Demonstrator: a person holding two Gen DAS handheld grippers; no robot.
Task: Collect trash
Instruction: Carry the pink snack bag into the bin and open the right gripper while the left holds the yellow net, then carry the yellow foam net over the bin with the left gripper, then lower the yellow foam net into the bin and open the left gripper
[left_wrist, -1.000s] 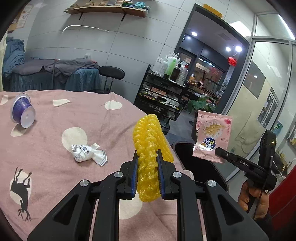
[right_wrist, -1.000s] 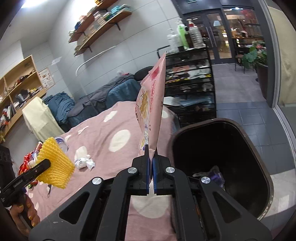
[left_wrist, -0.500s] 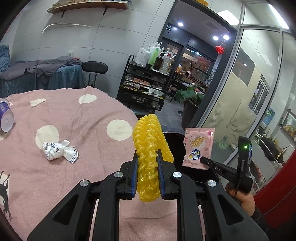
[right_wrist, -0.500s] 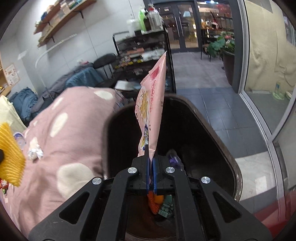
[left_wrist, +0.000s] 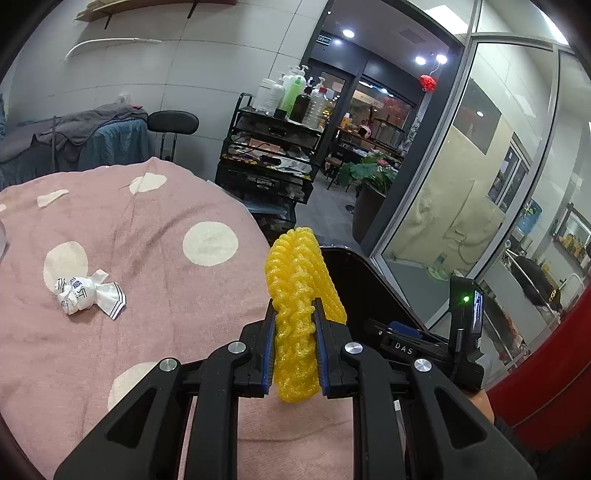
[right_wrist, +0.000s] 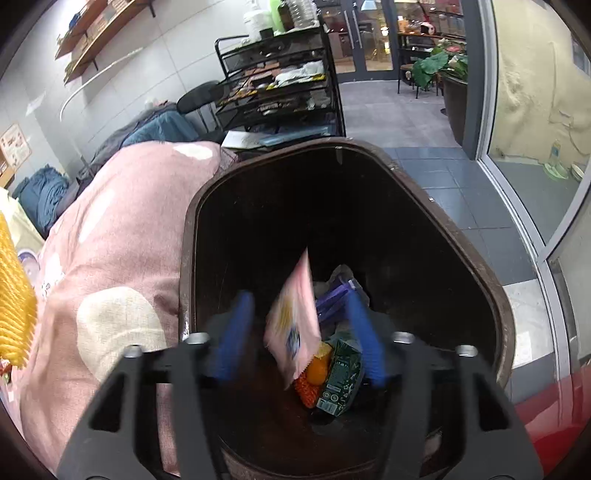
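My left gripper is shut on a yellow foam fruit net and holds it above the pink table's right edge, beside the dark trash bin. My right gripper is open over the bin. The pink snack packet is loose between its blue pads, falling into the bin. The bin holds several pieces of trash, among them a green carton. A crumpled white wrapper lies on the pink spotted tablecloth. The right gripper also shows in the left wrist view, its fingers hidden.
A black wire rack with bottles stands behind the table. A glass wall and door lie to the right. A black chair and cloth-covered furniture stand at the back left. Grey floor tiles surround the bin.
My right gripper moved over the bin, opened and let go of the pink snack packet, which is dropping in. My left gripper moved right toward the bin with the yellow net.
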